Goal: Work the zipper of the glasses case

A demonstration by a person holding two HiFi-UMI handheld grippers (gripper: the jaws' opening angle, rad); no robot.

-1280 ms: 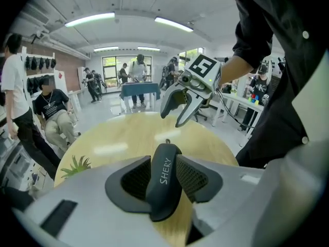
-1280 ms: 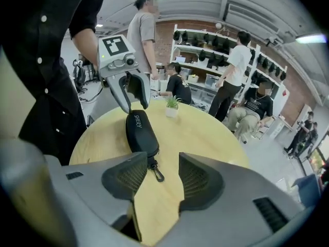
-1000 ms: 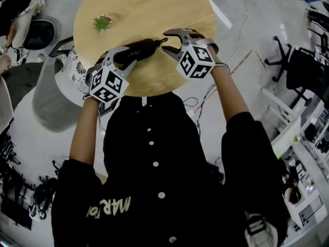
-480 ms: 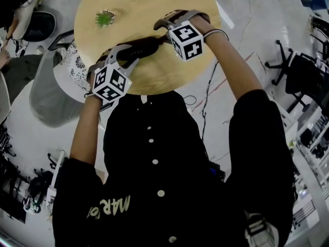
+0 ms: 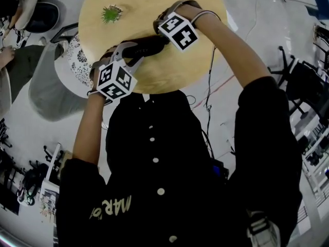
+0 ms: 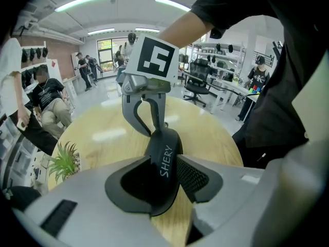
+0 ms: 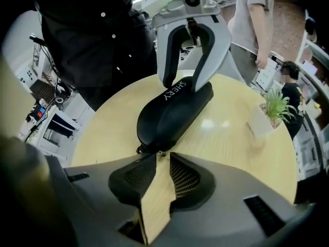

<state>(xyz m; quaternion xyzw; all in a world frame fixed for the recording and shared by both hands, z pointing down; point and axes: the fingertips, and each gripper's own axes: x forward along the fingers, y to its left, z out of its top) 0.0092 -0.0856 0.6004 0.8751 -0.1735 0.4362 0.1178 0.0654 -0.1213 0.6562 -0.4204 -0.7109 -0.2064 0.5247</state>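
Two hand-held grippers worked at a black, oval, hard-shell zip glasses case (image 7: 175, 112) on the round, pale wooden desk (image 5: 154, 14). A small green potted plant (image 5: 111, 13) stood well apart from it. The left gripper (image 6: 164, 175) clamped one end of the case, its fingers (image 6: 198, 176) held fairly wide by the shell between them, and it had kept its place.

The change was on the other side. A second earlier the right gripper (image 7: 160, 163) stood spread wide just beside the case's other end. Since then it had rolled over and settled down at that end, and its fingers (image 7: 187, 181) had just been closing. They stood at a narrow gap with the small metal zipper pull (image 7: 160, 153) right at their tips, though the pads did not yet visibly press on it.

Judging from that, the case was braced and the pull lined up. The last squeeze would need to catch the tab before any drag along the zip, or the fingers might slip off it.
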